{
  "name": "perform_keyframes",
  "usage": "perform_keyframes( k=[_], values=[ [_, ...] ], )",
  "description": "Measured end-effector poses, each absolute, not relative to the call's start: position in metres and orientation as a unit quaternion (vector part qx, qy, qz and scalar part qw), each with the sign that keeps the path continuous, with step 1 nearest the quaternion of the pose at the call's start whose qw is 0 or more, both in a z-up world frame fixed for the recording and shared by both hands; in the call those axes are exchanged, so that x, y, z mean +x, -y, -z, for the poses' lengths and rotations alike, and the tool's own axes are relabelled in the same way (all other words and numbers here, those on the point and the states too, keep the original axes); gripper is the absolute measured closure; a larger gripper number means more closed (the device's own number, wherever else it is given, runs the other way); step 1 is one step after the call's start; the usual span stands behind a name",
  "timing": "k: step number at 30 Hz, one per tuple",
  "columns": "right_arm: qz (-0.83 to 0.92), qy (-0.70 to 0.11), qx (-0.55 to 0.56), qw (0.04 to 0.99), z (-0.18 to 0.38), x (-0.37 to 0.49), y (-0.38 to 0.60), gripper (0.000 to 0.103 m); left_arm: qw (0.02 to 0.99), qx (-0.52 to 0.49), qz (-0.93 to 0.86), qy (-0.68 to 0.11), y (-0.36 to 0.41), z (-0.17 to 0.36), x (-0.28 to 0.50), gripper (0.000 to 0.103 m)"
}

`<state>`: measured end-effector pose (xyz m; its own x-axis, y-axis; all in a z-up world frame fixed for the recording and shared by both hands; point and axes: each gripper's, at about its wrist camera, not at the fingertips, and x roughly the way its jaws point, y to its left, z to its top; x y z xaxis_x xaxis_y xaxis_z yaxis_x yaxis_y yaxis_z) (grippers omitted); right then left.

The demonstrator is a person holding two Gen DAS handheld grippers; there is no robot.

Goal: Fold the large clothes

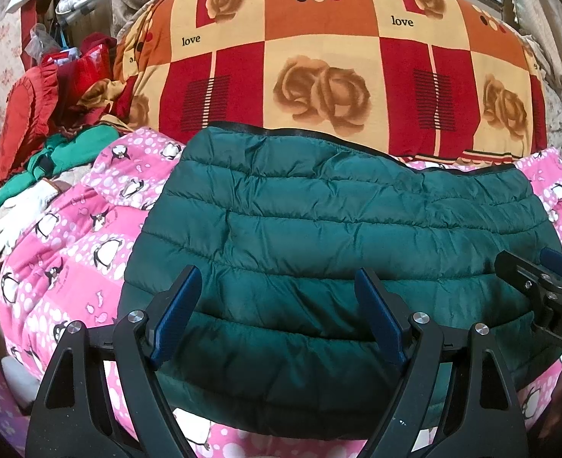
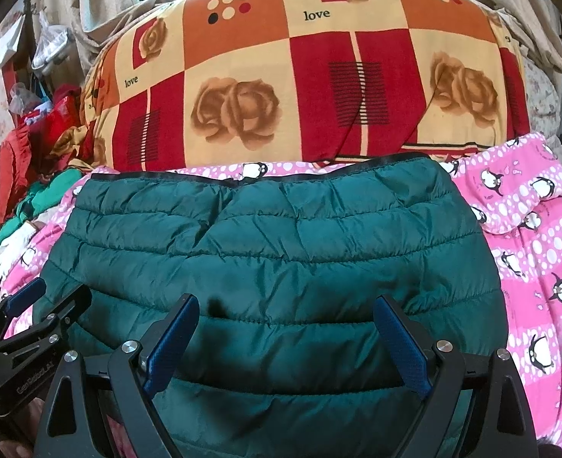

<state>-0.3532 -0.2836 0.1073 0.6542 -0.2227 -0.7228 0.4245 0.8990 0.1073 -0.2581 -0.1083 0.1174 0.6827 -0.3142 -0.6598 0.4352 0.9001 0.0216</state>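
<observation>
Bedding under us: pink penguin sheet [image 1: 71,244], rose-print quilt [image 1: 319,57] at twelve o'clock. Green quilted jacket [image 1: 319,229] lies between. Our left gripper [image 1: 281,316] and right gripper [image 2: 286,339] hover above it, jaws wide, empty.

Jacket [image 1: 338,229] near hem hidden behind left gripper [image 1: 277,316] frame, bottom edge cut off. Right gripper [image 1: 548,278] cut by frame edge, fingertips partly out of view. Clothes pile [image 1: 52,133] jumbled, items unclear. Blanket [image 2: 540,267] mostly covered.

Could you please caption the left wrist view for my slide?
Open left tongs hover over a folded green puffer jacket on a pink penguin blanket.
</observation>
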Motion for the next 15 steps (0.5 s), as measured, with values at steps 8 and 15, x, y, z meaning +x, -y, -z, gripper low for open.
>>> perform_keyframes(
  k=[8, 15],
  values=[
    [0.178, -0.376, 0.134, 0.9, -0.1077, -0.3513, 0.2828, 0.012, 0.912, 0.091, 0.207, -0.344, 0.1114, -0.1147, -0.2595, 0.02],
    [0.179, -0.374, 0.138, 0.899, -0.1073, -0.3511, 0.2832, 0.012, 0.913, 0.094, 0.208, -0.339, 0.1126, -0.1144, -0.2606, 0.02]
  ],
)
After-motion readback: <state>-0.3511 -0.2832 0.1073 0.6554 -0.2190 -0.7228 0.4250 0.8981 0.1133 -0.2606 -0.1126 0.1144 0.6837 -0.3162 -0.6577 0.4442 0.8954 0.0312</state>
